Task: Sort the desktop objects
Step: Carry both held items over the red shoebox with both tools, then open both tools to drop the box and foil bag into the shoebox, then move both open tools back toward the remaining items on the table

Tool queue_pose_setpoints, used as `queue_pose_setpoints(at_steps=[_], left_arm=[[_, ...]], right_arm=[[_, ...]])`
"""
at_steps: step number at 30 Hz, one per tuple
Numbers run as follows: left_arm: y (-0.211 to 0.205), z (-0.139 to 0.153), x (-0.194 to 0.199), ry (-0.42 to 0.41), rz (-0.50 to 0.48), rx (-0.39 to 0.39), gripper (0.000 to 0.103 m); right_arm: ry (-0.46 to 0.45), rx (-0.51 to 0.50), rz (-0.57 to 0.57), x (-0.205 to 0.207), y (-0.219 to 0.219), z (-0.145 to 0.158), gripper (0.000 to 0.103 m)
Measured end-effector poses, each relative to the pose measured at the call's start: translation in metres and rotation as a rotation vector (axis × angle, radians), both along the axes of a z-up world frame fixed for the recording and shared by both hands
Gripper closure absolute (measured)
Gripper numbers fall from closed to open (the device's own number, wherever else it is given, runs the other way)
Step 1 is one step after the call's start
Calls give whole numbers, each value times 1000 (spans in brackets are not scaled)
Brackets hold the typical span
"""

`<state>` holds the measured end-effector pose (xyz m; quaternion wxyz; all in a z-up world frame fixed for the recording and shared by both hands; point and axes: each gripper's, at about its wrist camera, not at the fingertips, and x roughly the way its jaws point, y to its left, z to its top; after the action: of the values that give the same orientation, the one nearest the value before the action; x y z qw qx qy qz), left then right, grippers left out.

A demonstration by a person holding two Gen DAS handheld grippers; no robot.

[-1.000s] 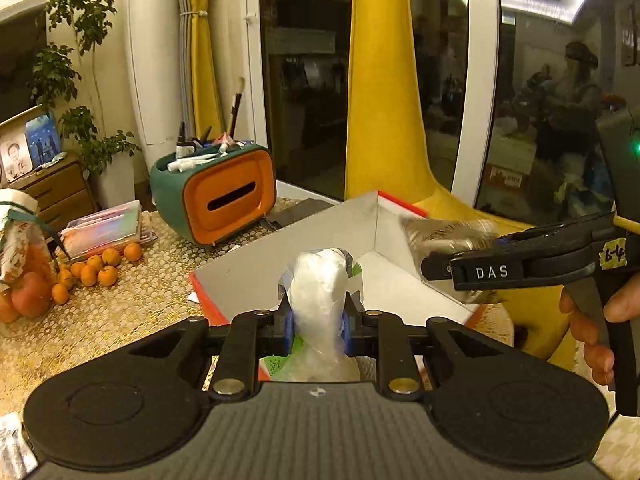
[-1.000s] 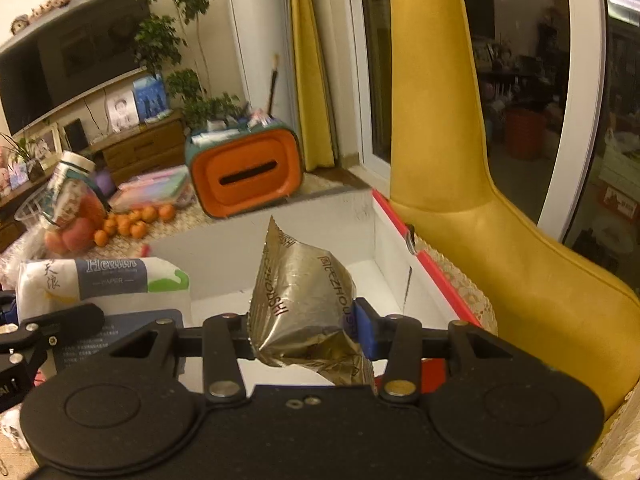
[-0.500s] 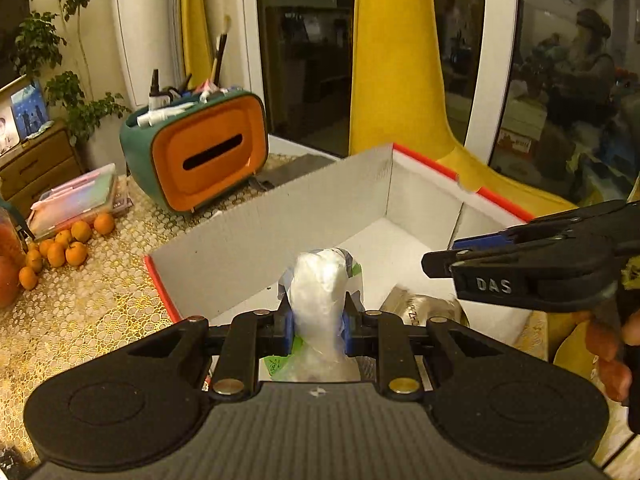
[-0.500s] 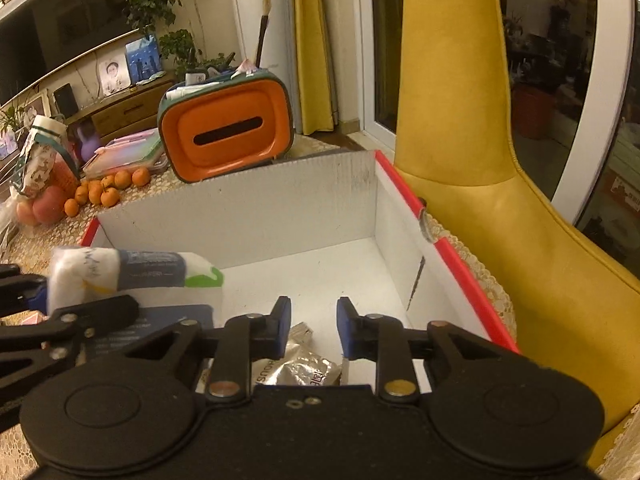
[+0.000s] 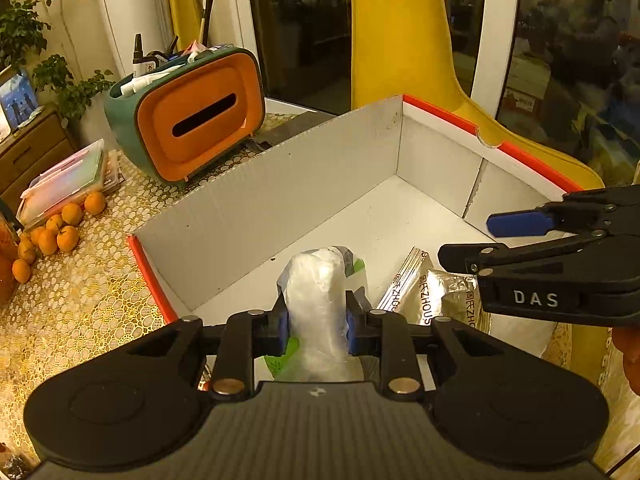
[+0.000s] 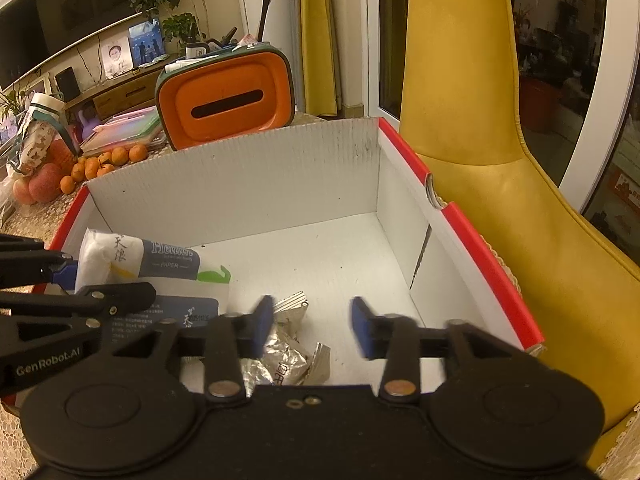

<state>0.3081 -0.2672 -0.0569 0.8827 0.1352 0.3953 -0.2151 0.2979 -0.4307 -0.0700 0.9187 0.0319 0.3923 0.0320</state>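
1. Half a second earlier the right gripper (image 6: 312,322) stood with its blue pads only narrowly parted over the box; in this moment they had spread wide, with nothing between them.
2. The silver foil packet (image 6: 288,354), which a second before had been clamped upright in that gripper, lay crumpled on the white floor of the cardboard box (image 6: 280,184), near the front wall and just below the parted pads. In the left wrist view the same foil packet (image 5: 430,294) lay beside the held load, under the right gripper (image 5: 464,242).
3. The release therefore looked complete: one desktop object had been sorted into the box, and the right gripper was free for another pick.
4. The left gripper (image 5: 316,326) had not changed its grip. It stayed closed on the tissue pack (image 5: 318,304), pinching the white plastic-wrapped bundle between its blue pads.
5. Over the same second the left gripper had come forward and down, so the tissue pack (image 6: 136,258) hung over the near-left part of the box, above the floor rather than resting on it, as far as the views showed.
6. The likely next step was for the left gripper to let the pack go inside the box, clear of the foil packet.
7. The orange tissue holder (image 5: 192,116) and the small oranges (image 5: 64,224) remained on the tablecloth outside the box.
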Motion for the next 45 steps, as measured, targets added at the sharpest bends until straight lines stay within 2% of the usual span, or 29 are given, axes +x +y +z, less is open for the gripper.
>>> queue_pose_setpoints(at_steps=[3,6,7,8,10,23,32,38,45], left_arm=[[1,2,-1,5,0,1,78],[3,5,-4,-4,6,11,72],[3,7,-5,-15,10,16,64],[4,9,-7,-28,14,18,43],[7,15,-12,-64,27,14,22],[35,50,-51,-112,23,-91,22],[65,72,-93,-167,50,-157,22],[87,80,-118,-193,65,-181,22],[117,84,-146,-215,104,-232,22]], right_arm=[[-17,0,1,-4,0,3,40],[-27,5,5,-9,0,7,39],[-30,3,5,-10,0,9,39],[-32,2,6,-11,0,11,39],[-36,2,4,-13,1,14,39],[-75,21,26,-40,8,43,39],[-148,-4,84,-80,30,68,36],[-185,24,99,-104,45,82,36],[-224,5,127,-127,68,90,27]])
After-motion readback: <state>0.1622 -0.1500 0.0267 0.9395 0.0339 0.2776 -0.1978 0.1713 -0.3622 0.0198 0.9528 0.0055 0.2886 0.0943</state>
